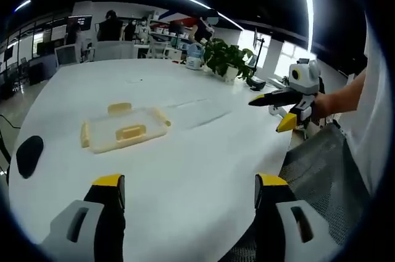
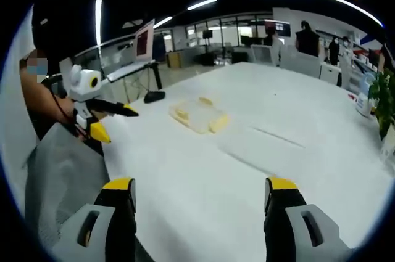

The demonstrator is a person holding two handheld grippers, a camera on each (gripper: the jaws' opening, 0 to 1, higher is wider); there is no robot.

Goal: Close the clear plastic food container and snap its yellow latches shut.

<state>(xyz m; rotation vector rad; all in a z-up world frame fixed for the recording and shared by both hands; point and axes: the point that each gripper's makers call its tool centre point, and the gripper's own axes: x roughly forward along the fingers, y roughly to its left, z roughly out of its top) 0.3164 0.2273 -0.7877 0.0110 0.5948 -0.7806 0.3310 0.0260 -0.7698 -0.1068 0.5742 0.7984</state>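
The clear plastic food container (image 1: 123, 129) lies flat on the white table (image 1: 197, 151), with yellow latches sticking out at its sides. In the right gripper view the container (image 2: 199, 116) sits mid-table, well ahead. My left gripper (image 1: 190, 189) hangs open above the table's near edge, short of the container, nothing between its yellow-tipped fingers. My right gripper (image 2: 200, 189) is open too and empty. Each gripper shows in the other's view: the right gripper (image 1: 278, 111) held in a hand at the table's edge, and the left gripper (image 2: 110, 120). I cannot tell whether the lid is seated.
A black oval object (image 1: 29, 154) rests near the table edge, also seen as the black object (image 2: 154, 97). A potted plant (image 1: 225, 58) stands at the far side. A grey mesh chair (image 1: 321, 163) is beside the table. People stand in the background.
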